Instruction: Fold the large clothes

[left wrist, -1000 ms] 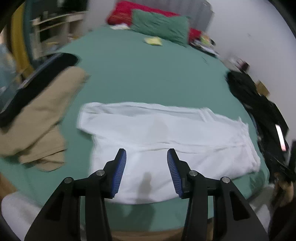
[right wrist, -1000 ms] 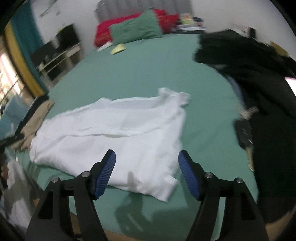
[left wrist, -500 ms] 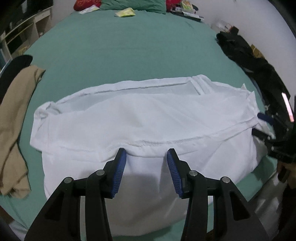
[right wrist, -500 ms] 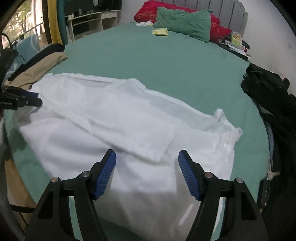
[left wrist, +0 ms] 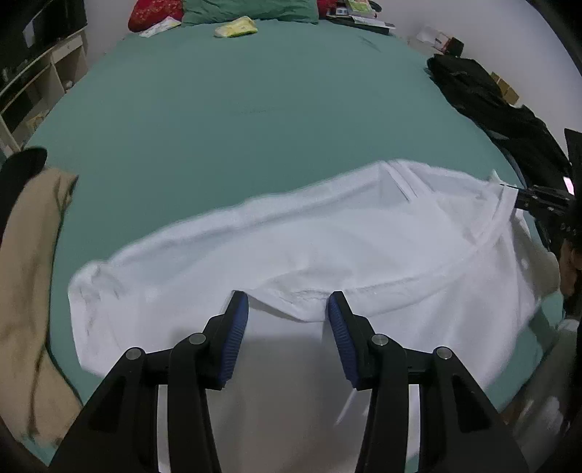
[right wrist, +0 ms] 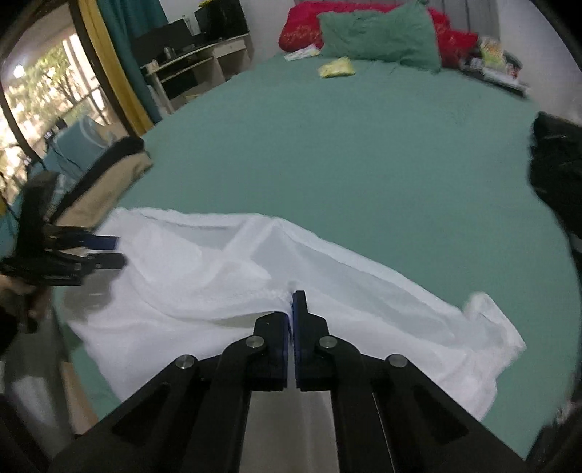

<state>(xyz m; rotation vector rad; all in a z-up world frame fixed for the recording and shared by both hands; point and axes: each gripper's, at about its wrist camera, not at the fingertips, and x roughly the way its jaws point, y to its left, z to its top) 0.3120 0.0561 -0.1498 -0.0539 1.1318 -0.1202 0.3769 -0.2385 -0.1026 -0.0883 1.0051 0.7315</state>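
A large white garment (left wrist: 309, 247) lies spread across the near part of a green bed (left wrist: 254, 109); it also shows in the right wrist view (right wrist: 327, 283). My left gripper (left wrist: 288, 309) is open, its blue pads on either side of a raised hem fold without gripping it. My right gripper (right wrist: 292, 302) is shut on the garment's edge, with white cloth pinched between the pads. The right gripper shows at the far right of the left wrist view (left wrist: 538, 200), at the garment's right end. The left gripper shows at the left of the right wrist view (right wrist: 105, 251).
A tan garment (left wrist: 29, 273) with a black one lies at the bed's left edge. Dark clothes (left wrist: 491, 105) are piled at the right edge. Green and red pillows (right wrist: 378, 32) and a yellow packet (left wrist: 236, 27) lie at the head. Shelves (right wrist: 192, 69) stand to the left.
My right gripper has closed on the garment's edge; it was open before. My left gripper stays open and has moved in over the hem fold. The cloth has shifted and bunched.
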